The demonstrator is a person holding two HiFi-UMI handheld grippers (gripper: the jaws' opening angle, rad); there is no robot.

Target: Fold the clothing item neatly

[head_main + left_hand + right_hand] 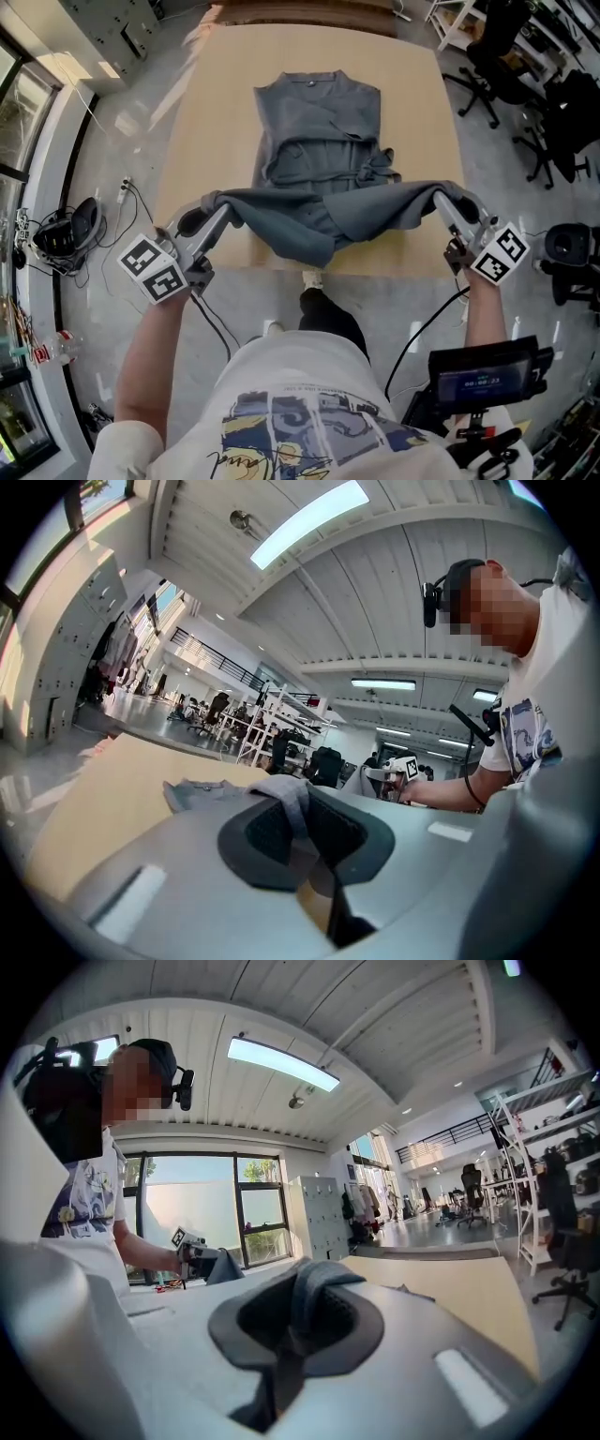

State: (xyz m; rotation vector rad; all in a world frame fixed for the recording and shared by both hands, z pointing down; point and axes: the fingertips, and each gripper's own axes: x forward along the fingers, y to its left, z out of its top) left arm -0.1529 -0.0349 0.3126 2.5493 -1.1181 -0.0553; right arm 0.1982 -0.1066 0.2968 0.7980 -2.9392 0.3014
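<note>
We see the grey garment [319, 141] lying lengthwise on the tan table [422, 84], its collar at the far end and its upper part flat on the wood, creased around a tie at the waist. Its near hem is up off the tabletop, strung between the two grippers. The left gripper [214, 200] has its jaws clamped on the hem's left corner. In the left gripper view we make out a ridge of grey cloth pinched between the dark pads [266, 833] and bulging out above them, with no gap beside it. The right gripper [439, 198] grips the hem's right corner in the same way. In the right gripper view its jaws are pressed together on a fold of the fabric, which pokes up over the pads [260, 1316]. From the head view we see the two grippers well apart, at about the same height, one on each side just above the table's near edge. The cloth between them sags in the middle and hangs over that edge. Each gripper view also catches the other gripper across the span, with grey cloth trailing from its tip. Black office chairs [487, 66] stand on the grey floor to the table's right.
</note>
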